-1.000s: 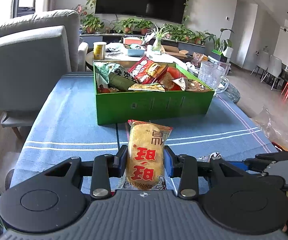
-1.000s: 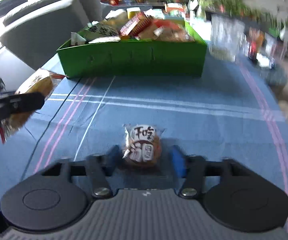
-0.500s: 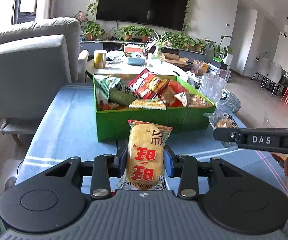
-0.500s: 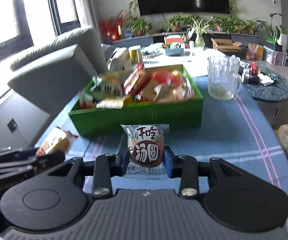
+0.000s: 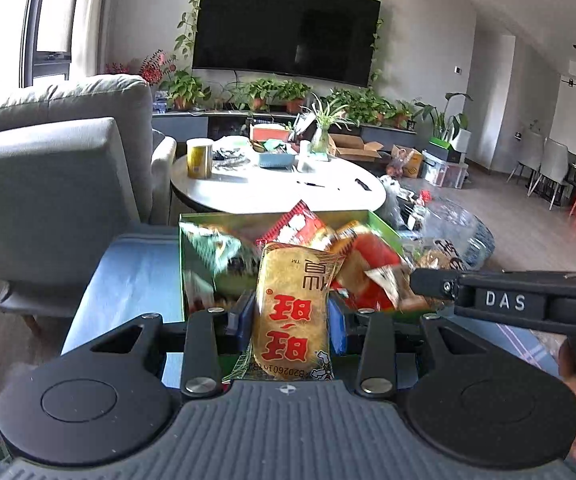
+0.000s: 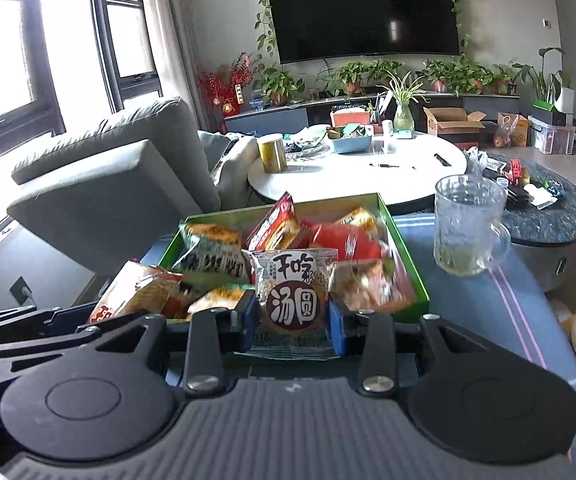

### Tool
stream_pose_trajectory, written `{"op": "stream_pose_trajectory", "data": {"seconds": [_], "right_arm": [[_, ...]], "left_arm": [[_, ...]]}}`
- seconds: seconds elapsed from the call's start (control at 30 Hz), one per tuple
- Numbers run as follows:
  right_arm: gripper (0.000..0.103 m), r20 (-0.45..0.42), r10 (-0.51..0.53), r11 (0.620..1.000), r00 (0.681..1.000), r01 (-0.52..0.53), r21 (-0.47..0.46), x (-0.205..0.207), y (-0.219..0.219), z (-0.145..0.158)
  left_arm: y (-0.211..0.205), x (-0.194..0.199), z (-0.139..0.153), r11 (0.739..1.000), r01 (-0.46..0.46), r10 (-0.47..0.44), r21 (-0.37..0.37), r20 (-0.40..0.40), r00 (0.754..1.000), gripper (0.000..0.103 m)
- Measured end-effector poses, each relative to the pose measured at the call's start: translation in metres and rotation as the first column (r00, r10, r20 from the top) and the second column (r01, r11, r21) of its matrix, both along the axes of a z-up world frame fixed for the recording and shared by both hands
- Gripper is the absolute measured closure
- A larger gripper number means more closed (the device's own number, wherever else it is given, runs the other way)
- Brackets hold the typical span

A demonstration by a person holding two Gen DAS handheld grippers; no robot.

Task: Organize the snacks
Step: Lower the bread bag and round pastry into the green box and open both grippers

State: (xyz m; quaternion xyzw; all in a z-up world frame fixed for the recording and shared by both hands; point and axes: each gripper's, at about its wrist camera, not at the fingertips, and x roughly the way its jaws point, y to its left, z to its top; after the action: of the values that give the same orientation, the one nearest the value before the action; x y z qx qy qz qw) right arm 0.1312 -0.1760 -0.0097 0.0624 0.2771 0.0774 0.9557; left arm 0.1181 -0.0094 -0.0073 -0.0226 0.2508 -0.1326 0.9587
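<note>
left claw [image 5: 291,316] gripping rice cracker [image 5: 292,312], right claw [image 6: 291,316] gripping cookie [image 6: 292,300]

wall: big TV [image 6: 368,10], vines around it
seating: grey sofa [image 6: 103,184]
light: bright windows [image 6: 3,60]

— What can be read in the left wrist view?
— "DAS" in white on the right gripper [image 5: 428,282]. The yellow rice cracker packet [image 5: 294,312] carries two red 旺 characters, upside down, and a code starting "B202601".
— And in the right wrist view?
— The round cookie packet [image 6: 294,292] reads 干吃 on top, 汤圆 on its brown disc.
</note>
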Motion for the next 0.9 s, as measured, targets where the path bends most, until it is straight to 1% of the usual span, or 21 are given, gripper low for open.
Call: {"op": "stream_pose_trajectory", "data": {"seconds": [0.27,0.57,0.63,0.67,0.77,0.87,0.9], "right_arm": [[0.006,-0.008,-0.014,1.000,1.000,0.014,0.012,0.039,0.003,-0.006],[0.006,-0.034,-0.007,1.000,0.999,0.007,0.000,0.067,0.014,-0.024],[0.006,-0.043,-0.019,1.000,0.999,0.019,0.000,0.069,0.015,-0.029],[0.006,-0.047,-0.020,1.000,0.999,0.020,-0.002,0.070,0.015,-0.031],[0.004,-0.046,-0.027,0.999,0.999,0.028,0.023,0.066,0.013,-0.030],[0.003,-0.025,-0.045,0.998,0.999,0.045,0.032,0.061,0.010,-0.024],[0.003,-0.020,-0.047,0.998,0.999,0.048,0.037,0.060,0.009,-0.021]], "left_arm": [[-0.001,0.044,-0.007,1.000,-0.022,0.022,0.007,0.002,1.000,0.068],[-0.003,0.070,-0.025,1.000,-0.023,0.023,0.006,-0.022,0.999,0.068],[-0.002,0.073,-0.030,0.999,-0.033,0.033,0.005,-0.031,0.999,0.062],[-0.002,0.073,-0.032,0.999,-0.034,0.034,0.005,-0.036,0.999,0.056],[-0.002,0.070,-0.031,1.000,-0.028,0.028,-0.001,-0.030,0.999,0.053],[0.001,0.066,-0.026,0.999,-0.038,0.038,-0.011,-0.022,0.999,0.043],[0.002,0.063,-0.023,0.999,-0.043,0.043,-0.012,-0.011,0.999,0.043]]}}
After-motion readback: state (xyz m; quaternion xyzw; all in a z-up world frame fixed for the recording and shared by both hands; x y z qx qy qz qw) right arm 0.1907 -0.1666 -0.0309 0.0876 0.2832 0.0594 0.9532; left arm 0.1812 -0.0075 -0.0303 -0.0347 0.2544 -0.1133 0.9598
